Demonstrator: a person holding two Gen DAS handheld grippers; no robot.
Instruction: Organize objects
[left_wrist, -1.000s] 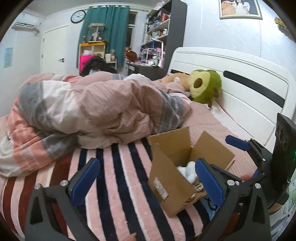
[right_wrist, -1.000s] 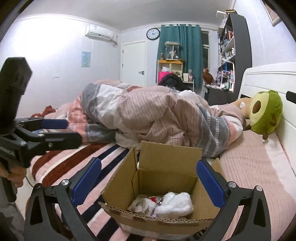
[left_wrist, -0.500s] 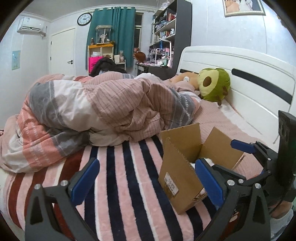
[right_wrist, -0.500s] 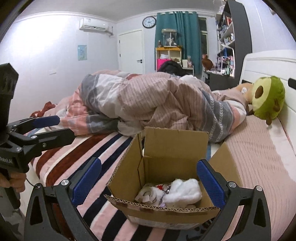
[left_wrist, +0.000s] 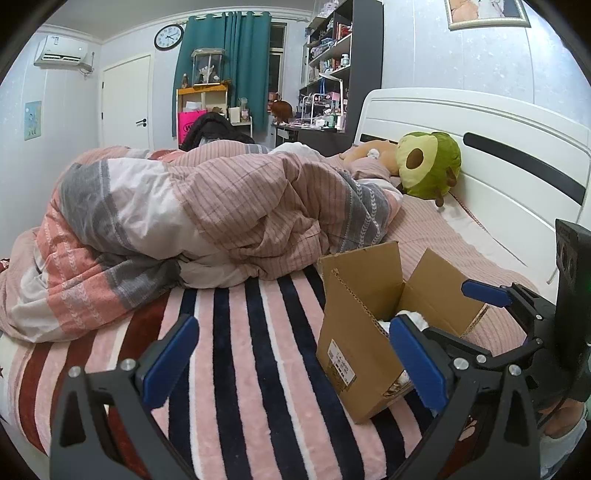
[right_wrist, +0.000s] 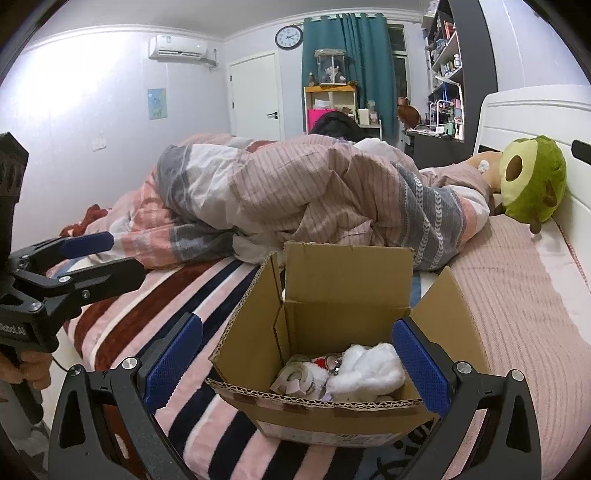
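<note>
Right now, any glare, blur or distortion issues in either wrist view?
Left wrist view: sharp, strong fisheye bending the headboard, dark vignette corners, even indoor light. Right wrist view: bright wash on the left wall, box contents crisp, white fluffy item near clipping, straight lines bowed at the edges.

left wrist: box from left | right wrist: close above | shared: box, bed
</note>
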